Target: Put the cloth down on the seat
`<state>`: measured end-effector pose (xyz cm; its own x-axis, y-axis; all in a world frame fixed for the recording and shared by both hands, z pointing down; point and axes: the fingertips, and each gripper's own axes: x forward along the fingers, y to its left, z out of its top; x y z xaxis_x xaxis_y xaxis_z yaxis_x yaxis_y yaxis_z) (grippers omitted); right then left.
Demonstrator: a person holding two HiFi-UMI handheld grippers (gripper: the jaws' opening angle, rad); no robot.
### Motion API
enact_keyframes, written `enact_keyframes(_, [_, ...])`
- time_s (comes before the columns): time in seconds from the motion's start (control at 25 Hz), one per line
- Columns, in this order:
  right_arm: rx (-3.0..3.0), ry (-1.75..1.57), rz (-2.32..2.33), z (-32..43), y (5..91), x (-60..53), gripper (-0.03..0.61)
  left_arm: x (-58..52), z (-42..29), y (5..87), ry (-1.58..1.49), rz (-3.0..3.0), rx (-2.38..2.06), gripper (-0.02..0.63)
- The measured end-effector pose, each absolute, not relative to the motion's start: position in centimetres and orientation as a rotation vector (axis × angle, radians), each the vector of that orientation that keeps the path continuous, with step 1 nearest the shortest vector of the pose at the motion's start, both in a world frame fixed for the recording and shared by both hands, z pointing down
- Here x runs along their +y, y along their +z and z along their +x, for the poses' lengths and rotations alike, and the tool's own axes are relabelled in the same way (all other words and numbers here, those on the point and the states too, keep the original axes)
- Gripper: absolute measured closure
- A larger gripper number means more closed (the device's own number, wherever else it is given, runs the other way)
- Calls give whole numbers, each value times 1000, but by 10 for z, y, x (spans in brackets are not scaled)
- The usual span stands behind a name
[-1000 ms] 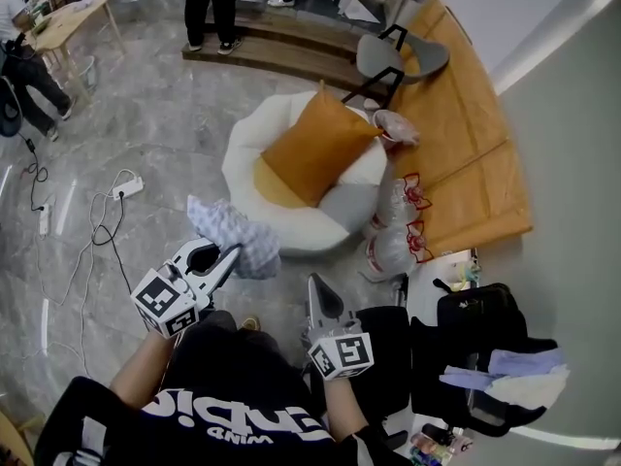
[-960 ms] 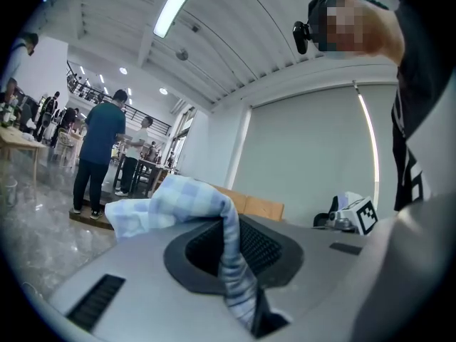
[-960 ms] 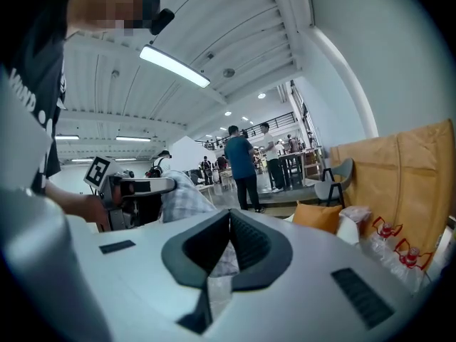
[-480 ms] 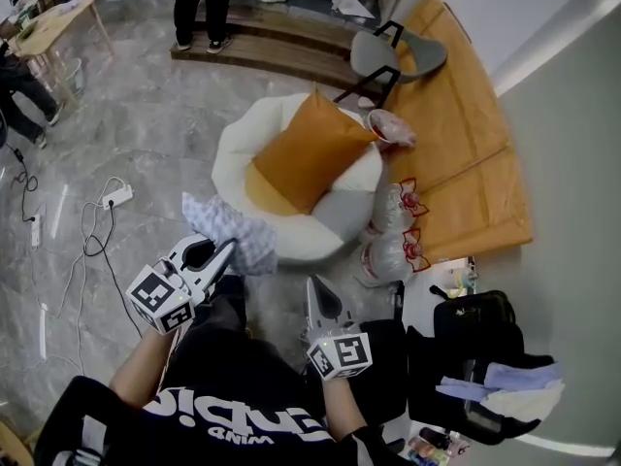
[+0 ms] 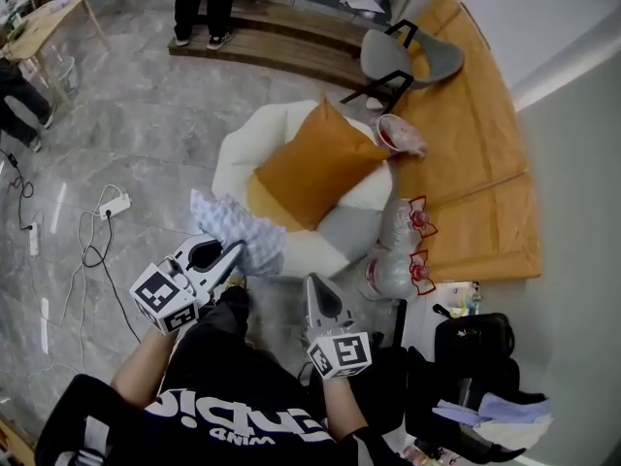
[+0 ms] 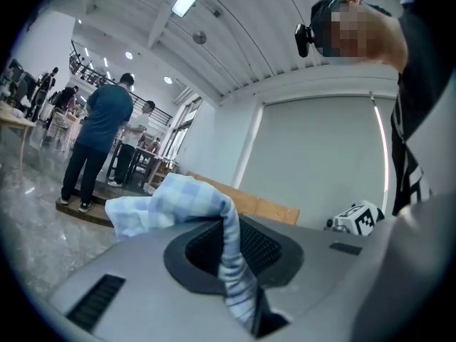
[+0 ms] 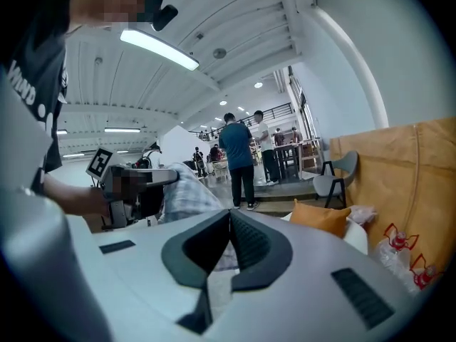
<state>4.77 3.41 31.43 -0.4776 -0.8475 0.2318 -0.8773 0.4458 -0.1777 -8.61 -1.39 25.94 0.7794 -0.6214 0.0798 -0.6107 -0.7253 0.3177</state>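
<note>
A blue-and-white checked cloth [image 5: 236, 229] hangs bunched from my left gripper [image 5: 231, 253], which is shut on it just off the front left edge of the round white seat [image 5: 241, 147]. In the left gripper view the cloth [image 6: 174, 204] runs down between the jaws of the left gripper [image 6: 235, 266]. An orange cushion [image 5: 315, 163] leans on the seat. My right gripper [image 5: 313, 283] is shut and holds nothing, low in front of the seat; in its own view the right gripper [image 7: 229, 218] has its jaws together, with the cloth [image 7: 187, 193] beyond.
Two tied plastic bags [image 5: 396, 250] stand right of the seat, another [image 5: 400, 134] behind it. A grey chair [image 5: 415, 56] and a brown panel [image 5: 480, 153] lie at the back right. A power strip with cables [image 5: 114, 205] is on the floor at left. People stand on a step [image 5: 209, 3].
The head view has shifted a little. My left gripper keeps the cloth by the seat's front edge, barely moved. The right gripper stays where it was.
</note>
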Motion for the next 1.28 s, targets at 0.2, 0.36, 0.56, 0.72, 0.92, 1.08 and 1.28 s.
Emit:
enact_keyframes(0.2, [-2547,444,1528,34,323,-23,557,-72,-99,277,-25,2617,-918,565])
enact_keyframes(0.36, [-2515,467,1518,23,332,-59,557,-111,-109,295,8,2599,-886,565])
enact_keyframes(0.56, [-2479,474,1533,19,338,-88,557,-143,-115,318,57,2581,-838,565])
enact_keyframes(0.72, [-2453,492,1581,27,341,-102,557,-159,-111,328,73,2584,-796,565])
enact_keyframes(0.92, [-2434,505,1603,41,345,-116,557,-177,-97,332,106,2587,-751,565])
enact_keyframes(1.08, [-2433,512,1612,53,350,-130,557,-192,-85,345,145,2591,-738,565])
enact_keyframes(1.28, [-2423,549,1608,71,365,-142,557,-208,-66,363,199,2585,-727,565])
